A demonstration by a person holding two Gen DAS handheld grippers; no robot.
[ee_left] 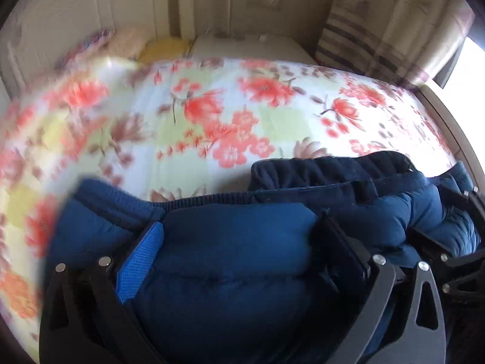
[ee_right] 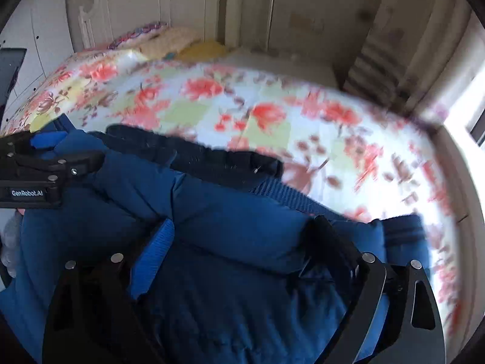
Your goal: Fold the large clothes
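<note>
— While both cameras look down over the bed, what lies under them?
— A navy-blue quilted padded jacket (ee_left: 230,261), bunched into thick rolls on a white bedspread printed with red flowers and pale green squares (ee_left: 194,115). Its ribbed blue hem (ee_right: 282,194) and a darker elastic-gathered band (ee_left: 327,166) run along the far edge of the heap.

— How do the jaws of the left gripper (ee_left: 239,233) stand?
— Spread wide. A fat fold of the jacket fills the gap between them. The bright blue pad (ee_left: 139,261) lies against the fabric on one side and the black finger borders it on the other; whether they squeeze it or just straddle it I cannot tell.

— And the right gripper (ee_right: 242,233)?
— Much the same: jaws wide apart, a padded roll between, blue pad (ee_right: 154,248) beside the cloth. Grip or no grip, I cannot tell.

— Are the two tools close?
— Side by side over the same garment. The left wrist view shows the right one at its right edge, and the right wrist view shows the left one's black body with white lettering at its left edge.

— What stands behind?
— A yellow cushion (ee_right: 203,50) near the head of the bed, cream panelled cupboard doors (ee_right: 157,3), and a striped curtain (ee_left: 369,30). Much of the background is blurred.
</note>
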